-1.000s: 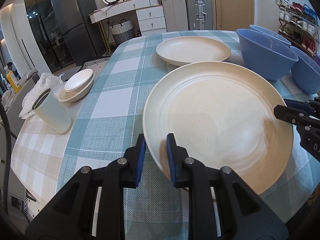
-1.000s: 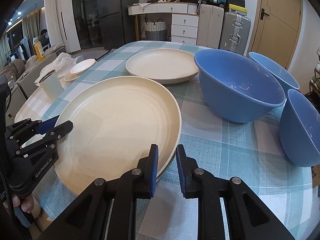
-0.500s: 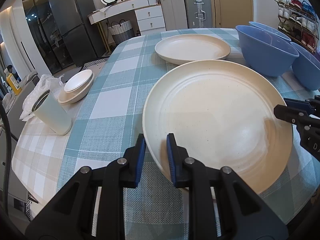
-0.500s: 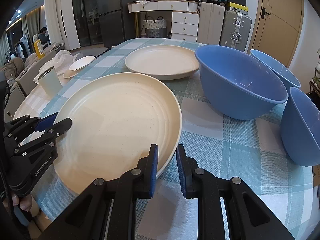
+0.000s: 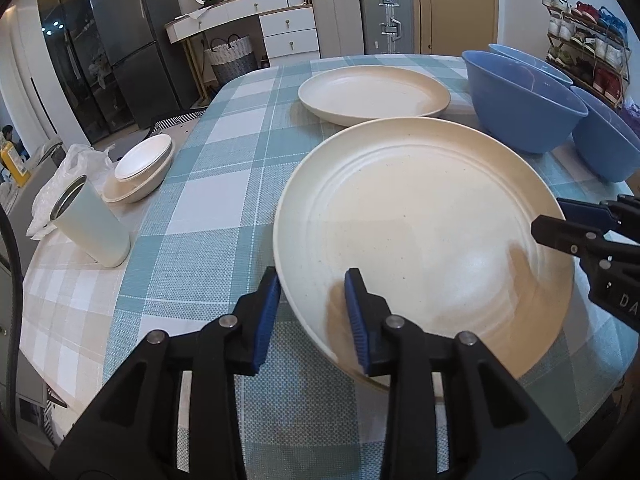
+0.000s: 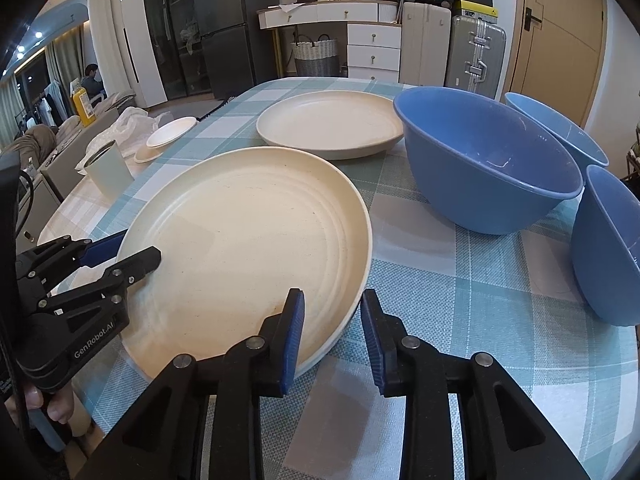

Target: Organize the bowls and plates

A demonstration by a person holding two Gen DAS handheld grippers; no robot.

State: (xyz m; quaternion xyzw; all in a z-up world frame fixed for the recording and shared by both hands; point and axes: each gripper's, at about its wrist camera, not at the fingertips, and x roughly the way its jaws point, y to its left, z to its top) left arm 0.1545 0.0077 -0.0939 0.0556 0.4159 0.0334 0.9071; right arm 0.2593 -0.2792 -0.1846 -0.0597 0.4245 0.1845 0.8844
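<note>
Plate grip: left gripper (image 5: 310,312) straddles the near plate's (image 5: 424,232) rim, one jaw inside, one outside; the gap looks wider than the rim, so it reads as released rather than clenched.
Other side: right gripper (image 6: 332,332) straddles the opposite edge the same way, jaws apart, nothing squeezed.
Reason for two holds: a wide, shallow plate would likely tip from one edge, so opposite rims make sense for a level lift.
Plate position: near edge of the checked surface (image 5: 208,208), seemingly resting on it.
Plate look: cream, faintly speckled, ringed inside, low raised rim.
Likely destination: second cream plate (image 6: 330,124) behind it, a matching one to stack on.
Bowls: three blue bowls (image 6: 488,156) grouped to the right.
</note>
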